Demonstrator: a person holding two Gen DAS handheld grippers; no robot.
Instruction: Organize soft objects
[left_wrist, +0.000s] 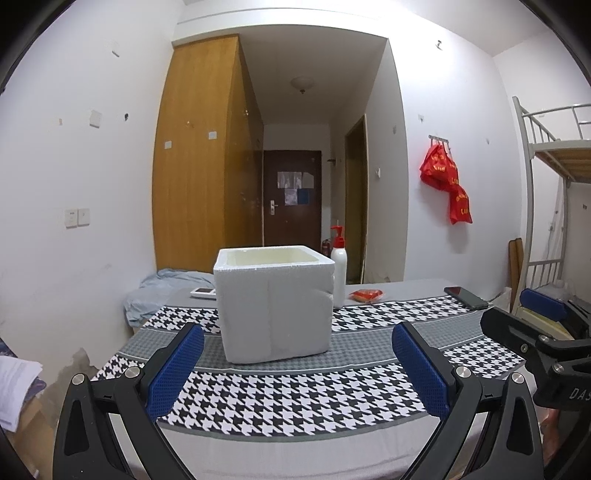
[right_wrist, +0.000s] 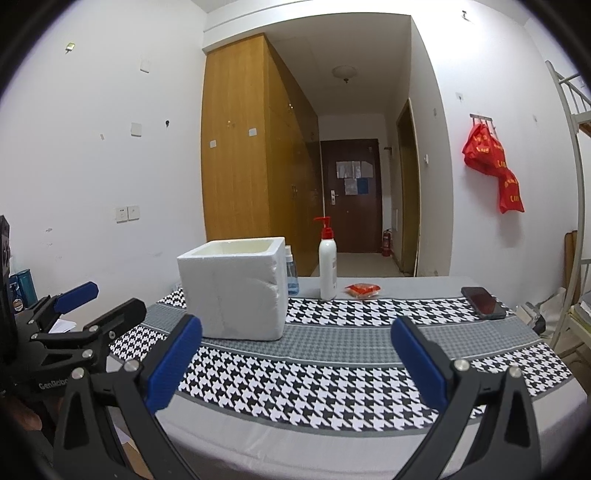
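Note:
A white foam box (left_wrist: 275, 304), open at the top, stands on the houndstooth table cloth (left_wrist: 295, 398); it also shows in the right wrist view (right_wrist: 234, 291). A small red soft packet (left_wrist: 366, 295) lies behind it to the right, also in the right wrist view (right_wrist: 363, 290). My left gripper (left_wrist: 297, 363) is open and empty, in front of the box. My right gripper (right_wrist: 297, 360) is open and empty, to the right of the box, and shows at the right edge of the left wrist view (left_wrist: 517, 310). The left gripper shows at the left in the right wrist view (right_wrist: 99, 301).
A white pump bottle with a red top (right_wrist: 328, 264) and a small blue spray bottle (right_wrist: 291, 275) stand behind the box. A black phone (right_wrist: 483, 302) lies at the table's right. A light blue cloth (left_wrist: 155, 295) and a small white device (left_wrist: 203, 293) lie at the back left.

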